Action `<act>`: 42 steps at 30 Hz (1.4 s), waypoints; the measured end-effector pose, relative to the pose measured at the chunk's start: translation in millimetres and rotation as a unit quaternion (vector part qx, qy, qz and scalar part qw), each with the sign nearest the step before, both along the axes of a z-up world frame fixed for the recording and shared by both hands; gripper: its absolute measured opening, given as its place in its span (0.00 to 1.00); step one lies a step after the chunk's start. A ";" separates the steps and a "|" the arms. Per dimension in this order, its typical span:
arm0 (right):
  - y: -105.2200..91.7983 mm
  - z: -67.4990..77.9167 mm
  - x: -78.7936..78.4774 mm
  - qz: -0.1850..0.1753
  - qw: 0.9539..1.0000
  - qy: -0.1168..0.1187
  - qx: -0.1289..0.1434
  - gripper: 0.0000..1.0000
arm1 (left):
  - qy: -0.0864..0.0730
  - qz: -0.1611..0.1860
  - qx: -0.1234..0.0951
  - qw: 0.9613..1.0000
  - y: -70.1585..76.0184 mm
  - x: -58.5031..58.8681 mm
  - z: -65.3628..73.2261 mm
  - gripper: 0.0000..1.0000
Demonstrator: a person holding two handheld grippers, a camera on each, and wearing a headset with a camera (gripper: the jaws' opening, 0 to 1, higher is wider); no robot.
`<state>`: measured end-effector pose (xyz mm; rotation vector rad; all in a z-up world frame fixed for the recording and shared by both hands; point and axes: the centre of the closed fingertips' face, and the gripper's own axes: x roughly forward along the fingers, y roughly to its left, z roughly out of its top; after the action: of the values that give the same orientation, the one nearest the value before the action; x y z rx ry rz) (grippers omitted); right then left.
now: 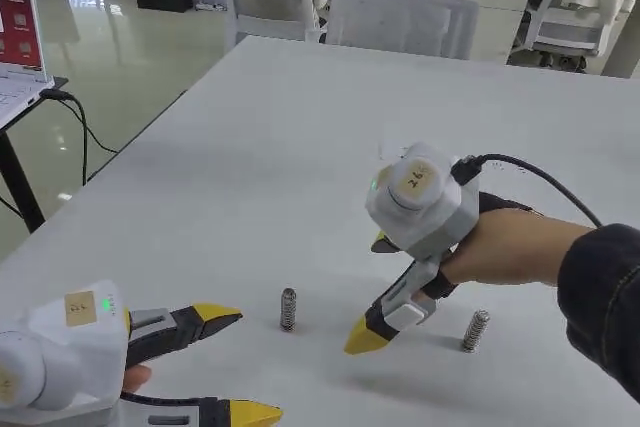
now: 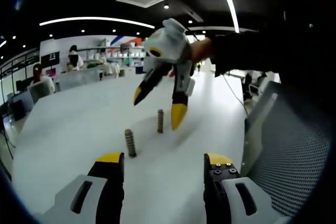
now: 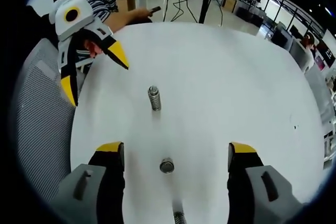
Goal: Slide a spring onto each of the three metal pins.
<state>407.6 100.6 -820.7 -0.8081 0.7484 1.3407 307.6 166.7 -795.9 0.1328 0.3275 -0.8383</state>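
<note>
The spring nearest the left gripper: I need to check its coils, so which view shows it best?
The head view: the spring stands side-on, sharp and unobstructed. The left gripper view shows it just beyond its jaws, slightly blurred; the right gripper view shows it farther off, from above.

You are holding the left tool (image 1: pixel 258 362) low, its 2 jaws spread wide and pointing right; your right hand (image 1: pixel 505 247) is holding the right tool (image 1: pixel 372 292) tipped downward, jaws apart.

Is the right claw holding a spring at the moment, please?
No, the right claw stands open above the white table, its jaws gripping nothing.
</note>
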 end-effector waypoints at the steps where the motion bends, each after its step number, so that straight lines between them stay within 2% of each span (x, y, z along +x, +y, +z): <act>1: -1.1 1.1 1.0 -0.004 1.000 -0.001 0.004 0.81 | 0.000 0.000 0.000 1.000 -0.1 0.3 0.2 0.56; 10: -19.3 9.7 9.0 -0.042 0.999 -0.007 0.030 0.81 | -0.002 -0.002 -0.001 1.000 -0.4 3.0 1.7 0.56; 17: -34.0 14.3 13.5 -0.073 0.996 -0.009 0.054 0.82 | -0.003 -0.005 0.000 1.000 -2.0 5.0 3.4 0.56; 32: -74.0 17.3 18.0 -0.134 0.987 -0.011 0.088 0.83 | -0.002 -0.011 0.001 1.000 -7.4 6.9 4.9 0.56; 42: -97.7 15.4 12.0 -0.163 0.981 -0.013 0.100 0.83 | -0.002 -0.015 0.002 1.000 -10.9 8.2 5.6 0.56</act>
<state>419.7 2.9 -805.2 -0.5154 0.6807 1.0871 315.8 155.8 -790.3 0.1424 0.3248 -0.8663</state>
